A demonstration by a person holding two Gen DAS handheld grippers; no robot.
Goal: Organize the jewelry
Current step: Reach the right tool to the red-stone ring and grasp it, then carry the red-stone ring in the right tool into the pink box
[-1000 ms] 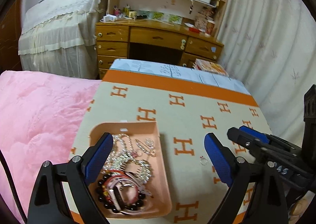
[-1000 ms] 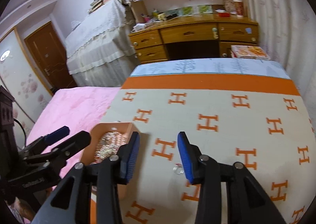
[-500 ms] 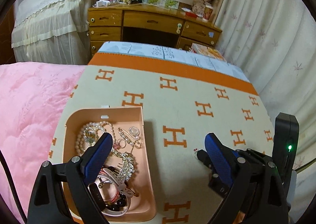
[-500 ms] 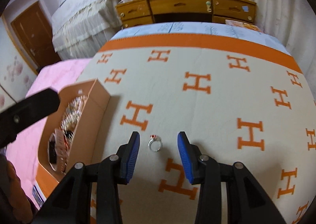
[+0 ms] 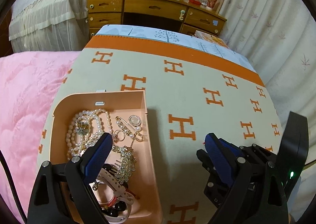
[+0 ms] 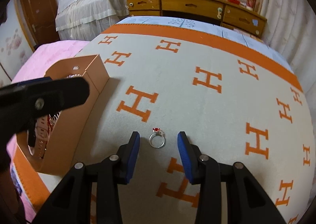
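A silver ring with a red stone [image 6: 157, 140] lies flat on the beige blanket with orange H marks [image 6: 197, 105]. My right gripper [image 6: 158, 136] points down at it. Its blue pads stand on either side of the ring with a gap to each, so it is open. My left gripper [image 5: 157, 145] is open wide, its left finger above the peach jewelry box [image 5: 145, 105]. In the box lie a pearl necklace [image 5: 88, 123], a round brooch [image 5: 134, 120], a rhinestone comb [image 5: 126, 161] and bracelets. The box [image 6: 67, 113] stands to the ring's left.
A pink quilt [image 5: 25, 95] lies left of the blanket. Beyond the blanket's far edge stands a wooden desk with drawers [image 5: 154, 9]. A pale curtain [image 5: 276, 26] hangs on the right. The left gripper's black finger [image 6: 43, 95] crosses the right wrist view above the box.
Both grippers have sunk toward the blanket and tipped downward. The ring, a speck ahead a second ago, now lies between the right gripper's pads. The left gripper has come lower over the box.
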